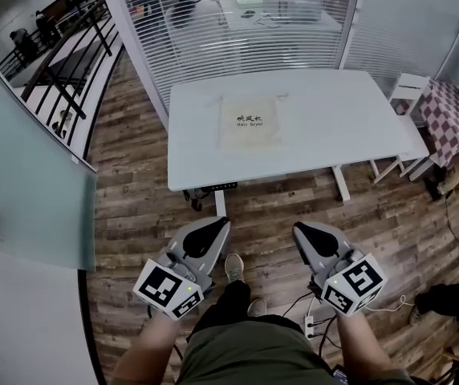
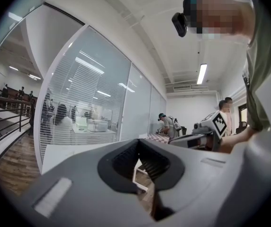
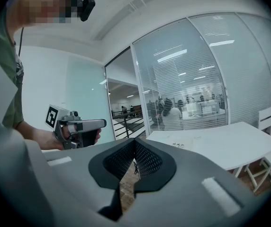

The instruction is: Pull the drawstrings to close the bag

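Observation:
A cream drawstring bag (image 1: 249,121) with dark print lies flat in the middle of the white table (image 1: 350,111). Its drawstrings are too small to make out. Both grippers hang near my waist over the wooden floor, well short of the table's front edge. My left gripper (image 1: 218,228) is shut with nothing in it, its jaws (image 2: 138,144) meeting at the tips. The right gripper (image 1: 301,231) is shut and empty too, tips together (image 3: 134,144). The right gripper view shows the bag (image 3: 181,143) far off on the table (image 3: 221,148).
A glass wall with blinds (image 1: 237,30) stands behind the table. A white chair and a checked cloth (image 1: 446,115) sit at the right. A frosted glass panel (image 1: 29,191) and a railing are at the left. A power strip and cables (image 1: 310,324) lie by my feet.

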`<control>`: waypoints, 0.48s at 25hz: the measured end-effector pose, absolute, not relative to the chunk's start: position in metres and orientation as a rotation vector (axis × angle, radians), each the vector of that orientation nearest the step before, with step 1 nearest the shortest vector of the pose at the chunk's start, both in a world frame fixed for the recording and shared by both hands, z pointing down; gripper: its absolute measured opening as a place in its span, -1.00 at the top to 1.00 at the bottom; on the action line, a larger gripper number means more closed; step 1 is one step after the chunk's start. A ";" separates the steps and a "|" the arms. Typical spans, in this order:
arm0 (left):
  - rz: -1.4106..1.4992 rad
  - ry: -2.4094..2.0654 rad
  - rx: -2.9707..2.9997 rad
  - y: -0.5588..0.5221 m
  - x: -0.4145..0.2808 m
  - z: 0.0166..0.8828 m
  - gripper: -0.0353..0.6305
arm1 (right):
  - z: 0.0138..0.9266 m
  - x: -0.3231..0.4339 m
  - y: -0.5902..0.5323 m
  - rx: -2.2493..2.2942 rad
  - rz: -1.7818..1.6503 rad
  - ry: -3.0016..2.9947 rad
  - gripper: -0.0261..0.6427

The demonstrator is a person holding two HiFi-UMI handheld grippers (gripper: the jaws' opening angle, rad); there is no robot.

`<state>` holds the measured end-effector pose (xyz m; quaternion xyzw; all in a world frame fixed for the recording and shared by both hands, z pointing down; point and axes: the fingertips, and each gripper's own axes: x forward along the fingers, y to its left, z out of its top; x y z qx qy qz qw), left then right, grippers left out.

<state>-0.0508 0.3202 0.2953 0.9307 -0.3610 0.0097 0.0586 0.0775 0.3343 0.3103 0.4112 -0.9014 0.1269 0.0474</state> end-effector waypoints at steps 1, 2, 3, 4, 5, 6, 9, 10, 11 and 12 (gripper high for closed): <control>0.029 -1.091 2.820 0.314 -0.051 0.297 0.88 | 0.311 0.078 0.328 1.258 0.387 -2.748 0.90; 0.030 -1.087 2.820 0.307 -0.051 0.298 0.88 | 0.312 0.078 0.322 1.262 0.389 -2.746 0.90; 0.030 -1.083 2.820 0.300 -0.051 0.299 0.88 | 0.313 0.078 0.314 1.266 0.391 -2.744 0.90; 0.029 -1.079 2.821 0.292 -0.051 0.300 0.88 | 0.314 0.078 0.307 1.270 0.393 -2.742 0.90; 0.028 -1.075 2.822 0.284 -0.051 0.301 0.88 | 0.315 0.078 0.299 1.274 0.393 -2.740 0.90; 0.027 -1.070 2.822 0.275 -0.052 0.302 0.88 | 0.316 0.077 0.291 1.278 0.394 -2.737 0.90; 0.029 -1.058 2.821 0.247 -0.056 0.308 0.88 | 0.321 0.072 0.266 1.283 0.400 -2.728 0.90; 0.030 -1.056 2.820 0.237 -0.058 0.310 0.88 | 0.323 0.071 0.257 1.285 0.402 -2.725 0.90; 0.030 -1.052 2.819 0.226 -0.060 0.312 0.88 | 0.325 0.069 0.247 1.287 0.403 -2.722 0.90; 0.029 -1.048 2.817 0.215 -0.063 0.314 0.88 | 0.326 0.067 0.237 1.291 0.405 -2.718 0.90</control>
